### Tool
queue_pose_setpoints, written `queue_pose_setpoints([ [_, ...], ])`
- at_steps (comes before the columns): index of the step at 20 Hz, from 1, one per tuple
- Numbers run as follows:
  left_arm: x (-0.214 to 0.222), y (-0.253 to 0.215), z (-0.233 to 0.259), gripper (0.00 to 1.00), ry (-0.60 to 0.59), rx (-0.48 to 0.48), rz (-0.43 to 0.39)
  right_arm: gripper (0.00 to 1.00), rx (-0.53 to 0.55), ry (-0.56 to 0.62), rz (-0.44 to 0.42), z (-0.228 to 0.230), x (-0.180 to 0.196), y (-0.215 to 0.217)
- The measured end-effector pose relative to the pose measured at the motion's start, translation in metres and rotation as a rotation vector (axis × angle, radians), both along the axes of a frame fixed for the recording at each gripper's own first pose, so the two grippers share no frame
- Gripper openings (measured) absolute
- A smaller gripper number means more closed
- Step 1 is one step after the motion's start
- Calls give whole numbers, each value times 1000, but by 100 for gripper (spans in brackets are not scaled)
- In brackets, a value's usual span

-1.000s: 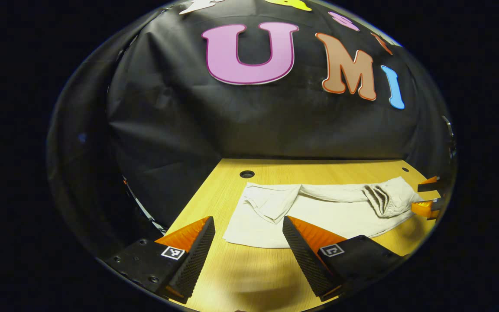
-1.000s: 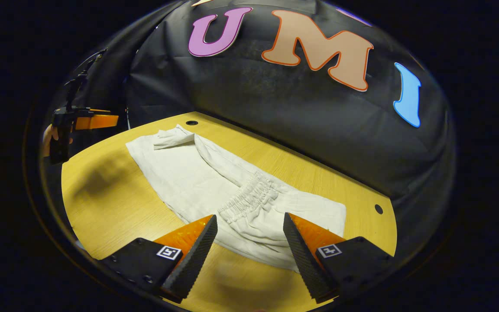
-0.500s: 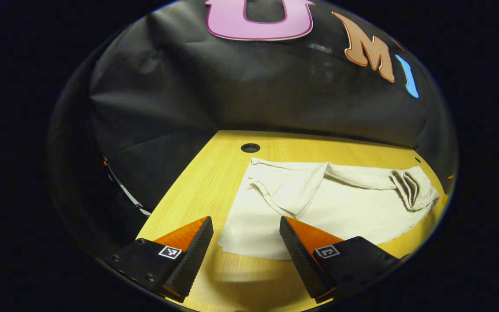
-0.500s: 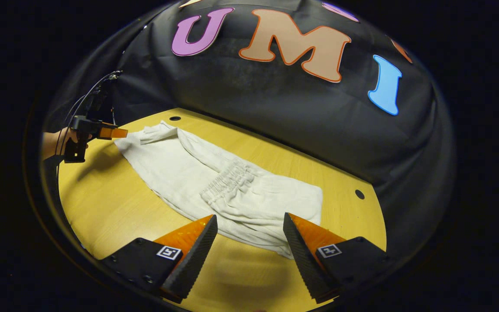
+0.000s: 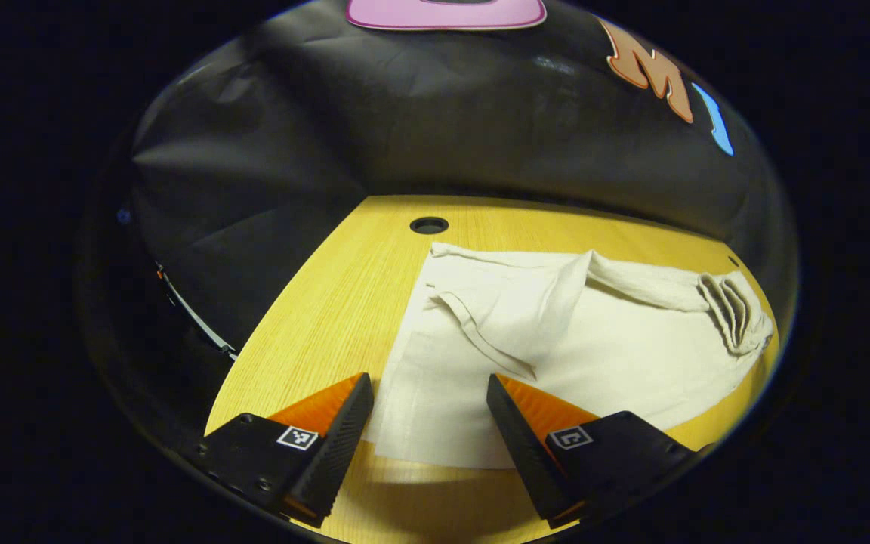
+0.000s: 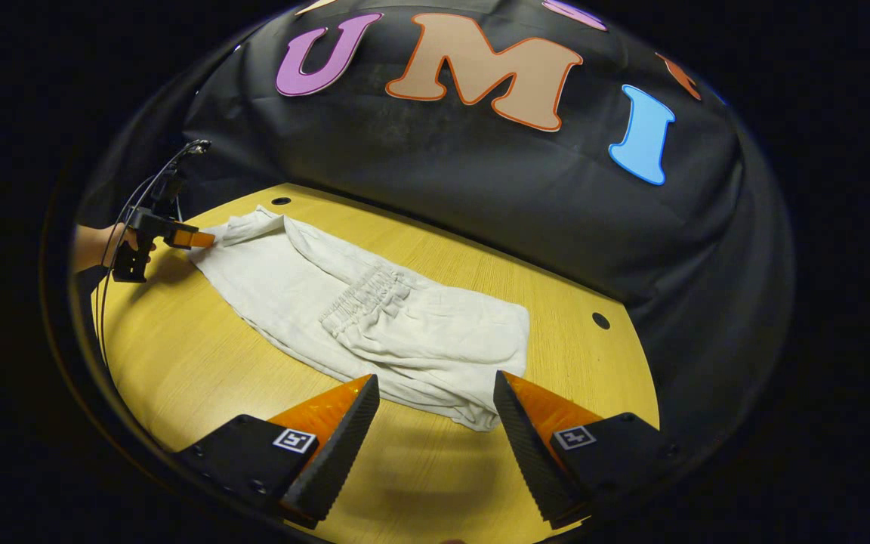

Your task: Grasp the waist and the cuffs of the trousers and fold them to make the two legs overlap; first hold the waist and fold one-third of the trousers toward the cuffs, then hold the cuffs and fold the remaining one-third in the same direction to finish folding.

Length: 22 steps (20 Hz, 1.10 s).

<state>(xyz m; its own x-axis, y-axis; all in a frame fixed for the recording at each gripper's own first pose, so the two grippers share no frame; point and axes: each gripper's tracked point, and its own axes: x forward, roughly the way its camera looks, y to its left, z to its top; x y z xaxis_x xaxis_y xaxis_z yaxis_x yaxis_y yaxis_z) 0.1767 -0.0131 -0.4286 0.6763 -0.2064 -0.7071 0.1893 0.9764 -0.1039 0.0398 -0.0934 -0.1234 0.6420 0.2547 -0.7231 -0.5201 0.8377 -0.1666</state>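
left tool (image 5: 427, 423) hovering agape over cuff end | trousers (image 6: 359, 317) lying flat on bench (image 6: 178, 363), long axis running cuffs-left to waist-right | likely handling light, limp, non-slippery: pinching cuff corner and waist edge | right tool (image 6: 435, 423) waiting agape near waist end

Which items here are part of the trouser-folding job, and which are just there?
Part of the job:
trousers
left gripper, open
right gripper, open

Just there:
table
table holes
cable behind the left gripper
hand holding the left gripper
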Motion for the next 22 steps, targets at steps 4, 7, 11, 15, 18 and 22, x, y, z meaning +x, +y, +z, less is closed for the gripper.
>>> queue_pose_setpoints([
  [4,1,-14,-2,66,25,-4,-23,99,23,20,-30,-2,-6,1],
  [7,2,-26,0,44,25,-46,-40,99,31,18,-45,2,-12,-2],
  [11,2,-30,2,0,68,-90,6,99,61,6,-101,14,-23,-9],
  [15,4,-41,26,0,47,-135,3,99,72,-39,-161,36,-44,-29],
  [18,7,-59,62,0,2,-185,-21,98,110,-48,-224,47,-61,-42],
  [22,17,-88,117,0,-92,-220,-58,98,119,-61,-251,51,-67,-62],
])
